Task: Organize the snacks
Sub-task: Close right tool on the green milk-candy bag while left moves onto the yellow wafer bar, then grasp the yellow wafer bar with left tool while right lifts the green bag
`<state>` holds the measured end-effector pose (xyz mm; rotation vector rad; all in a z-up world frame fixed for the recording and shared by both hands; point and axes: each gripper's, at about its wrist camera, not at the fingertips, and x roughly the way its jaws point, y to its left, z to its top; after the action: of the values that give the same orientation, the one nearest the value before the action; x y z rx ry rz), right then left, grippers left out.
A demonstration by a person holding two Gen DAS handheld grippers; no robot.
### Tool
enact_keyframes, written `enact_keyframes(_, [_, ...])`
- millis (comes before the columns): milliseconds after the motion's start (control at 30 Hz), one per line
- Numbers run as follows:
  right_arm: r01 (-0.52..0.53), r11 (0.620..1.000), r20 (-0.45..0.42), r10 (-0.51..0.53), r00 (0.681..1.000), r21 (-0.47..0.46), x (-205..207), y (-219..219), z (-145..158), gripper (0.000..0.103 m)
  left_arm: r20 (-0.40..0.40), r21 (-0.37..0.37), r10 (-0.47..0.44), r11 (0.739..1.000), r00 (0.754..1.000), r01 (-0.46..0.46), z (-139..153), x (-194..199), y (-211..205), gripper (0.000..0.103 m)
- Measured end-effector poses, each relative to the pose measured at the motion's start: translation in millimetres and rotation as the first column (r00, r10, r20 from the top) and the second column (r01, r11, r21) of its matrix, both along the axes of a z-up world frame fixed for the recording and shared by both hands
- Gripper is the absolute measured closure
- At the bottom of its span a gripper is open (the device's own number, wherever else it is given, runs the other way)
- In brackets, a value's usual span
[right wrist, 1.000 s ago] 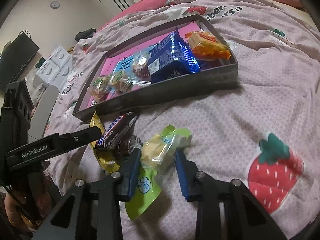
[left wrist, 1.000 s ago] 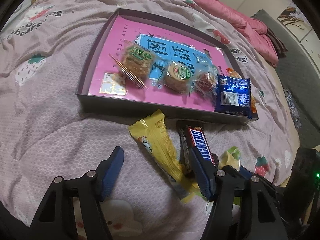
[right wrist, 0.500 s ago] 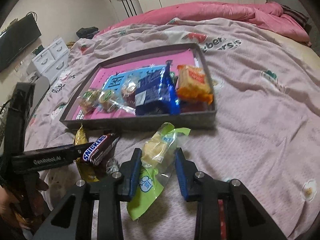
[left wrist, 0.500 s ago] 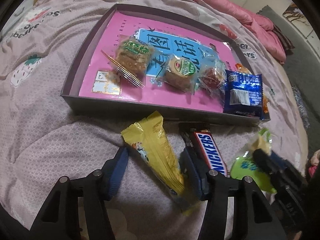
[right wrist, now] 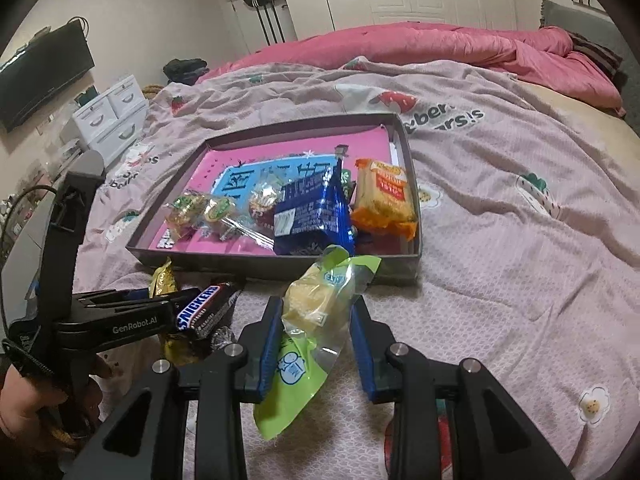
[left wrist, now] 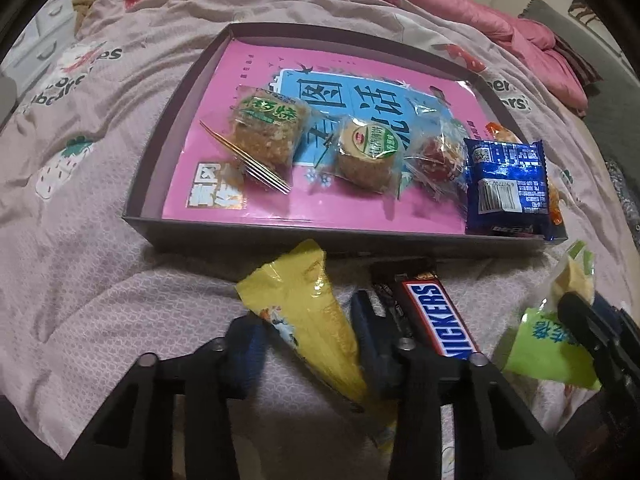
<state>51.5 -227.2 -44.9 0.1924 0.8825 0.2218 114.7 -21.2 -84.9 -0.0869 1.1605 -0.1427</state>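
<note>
A yellow snack packet (left wrist: 312,320) lies on the bed sheet in front of the dark tray (left wrist: 340,236). My left gripper (left wrist: 308,324) straddles it, jaws closing, and the blue pads meet its two long edges. A Snickers bar (left wrist: 440,320) lies just right of that gripper's right finger. My right gripper (right wrist: 316,320) is shut on a clear-and-green packet (right wrist: 316,300) with a yellow cake inside and holds it above the sheet, near the tray's (right wrist: 240,260) front wall.
The tray holds several wrapped snacks, among them a blue packet (left wrist: 504,188) and an orange one (right wrist: 384,200) at its right end. A small foil candy (right wrist: 222,338) lies by the Snickers. A person's hand (right wrist: 24,408) grips the left tool. A pink quilt (right wrist: 440,48) lies beyond.
The left jaws have narrowed around the yellow packet, now against its edges. The right gripper has risen with the green packet, and its view has tipped up to show the room.
</note>
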Motion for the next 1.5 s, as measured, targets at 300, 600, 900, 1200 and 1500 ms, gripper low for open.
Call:
enact_keyframes(300, [-0.016,1.000,0.020,0.016,1.000,0.000,-2.3,0.5,5.1,0.070,0.002,-0.045,-0.021,0.999,1.000,0.021,6.7,-4.5,15.0,0.081])
enact_keyframes(600, [-0.035,0.999,0.035,0.035,0.999,0.015,-4.1,1.9,9.3,0.070,0.019,-0.065,-0.018,0.998,1.000,0.019,18.6,-14.5,30.4,0.084])
enact_keyframes(900, [-0.042,0.998,0.065,0.038,0.997,0.055,-10.7,-3.8,18.6,0.070,0.079,-0.075,-0.011,0.997,0.997,0.017,43.6,-22.9,40.7,0.087])
enact_keyframes(1200, [-0.039,0.996,0.105,0.030,0.994,0.081,-12.1,-8.6,27.4,0.070,0.129,-0.082,-0.040,0.995,0.991,0.051,62.8,-27.6,34.6,0.087])
enact_keyframes(1500, [-0.044,0.994,0.138,0.030,0.990,0.095,-13.1,-8.8,34.4,0.070,0.191,-0.087,-0.052,0.994,0.980,0.070,86.6,-25.7,28.0,0.087])
